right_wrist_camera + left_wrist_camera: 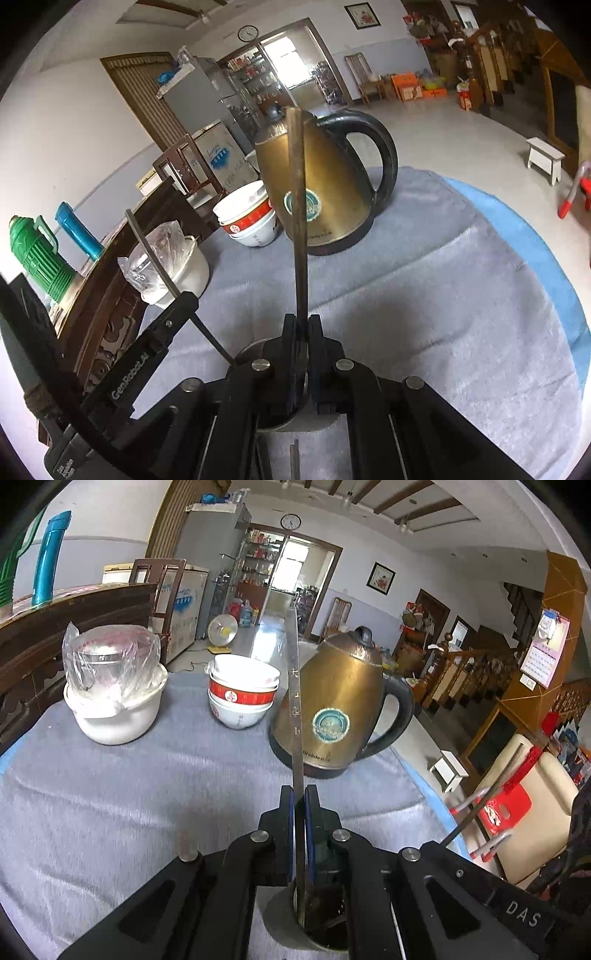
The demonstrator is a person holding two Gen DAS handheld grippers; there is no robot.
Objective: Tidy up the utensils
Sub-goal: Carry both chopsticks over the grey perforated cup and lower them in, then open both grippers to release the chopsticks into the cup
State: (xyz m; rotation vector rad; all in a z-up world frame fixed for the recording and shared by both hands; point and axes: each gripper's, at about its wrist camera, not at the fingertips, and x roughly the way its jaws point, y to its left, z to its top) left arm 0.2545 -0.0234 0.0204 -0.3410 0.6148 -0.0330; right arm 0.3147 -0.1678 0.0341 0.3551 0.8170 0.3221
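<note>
A metal chopstick is clamped in the closed left tool, a brown chopstick in the closed right tool, above a cup at bottom centre.

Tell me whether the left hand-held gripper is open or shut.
Shut: the left hand-held gripper has its jaws clamped on a flat metal chopstick standing upright, its lower end in a metal cup.

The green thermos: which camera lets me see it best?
The right wrist view: the green thermos shows almost whole at the left, beside a blue bottle. The left wrist view catches only a green sliver at its upper-left edge.
</note>
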